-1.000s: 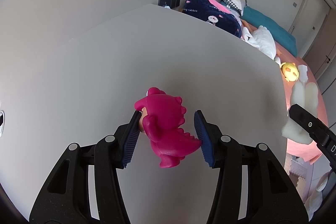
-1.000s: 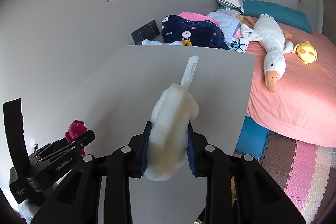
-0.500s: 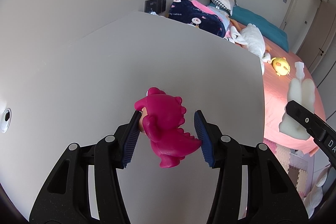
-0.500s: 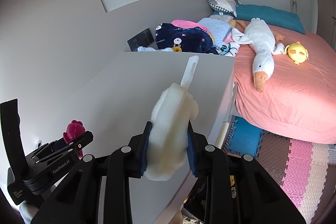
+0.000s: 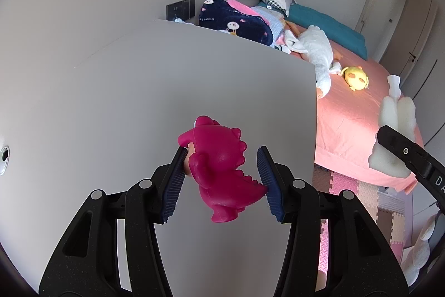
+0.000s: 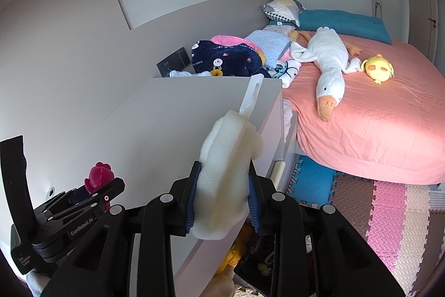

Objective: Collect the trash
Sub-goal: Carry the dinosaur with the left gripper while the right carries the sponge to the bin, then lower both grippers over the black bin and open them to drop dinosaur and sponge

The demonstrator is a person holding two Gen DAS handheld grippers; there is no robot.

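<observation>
**Both items lifted, both grippers carrying toward the counter's edge**

Item 1: magenta rubber dinosaur toy. The left gripper is holding it between partly closed blue pads, snout against one pad and tail tip against the other, above the pale grey counter.

Item 2: cream foam sponge brush with a translucent plastic handle. The right gripper is squeezing it between nearly closed pads, handle pointing away.

Change: compared with a second ago, both views are sliding across the counter; its far corner and the pink bed are filling more of the frame, and the right gripper is now hanging over the counter's edge, with foam floor mats below.

Meaning: pick-up looks finished; both items are probably travelling to a bin, none yet visible
</observation>
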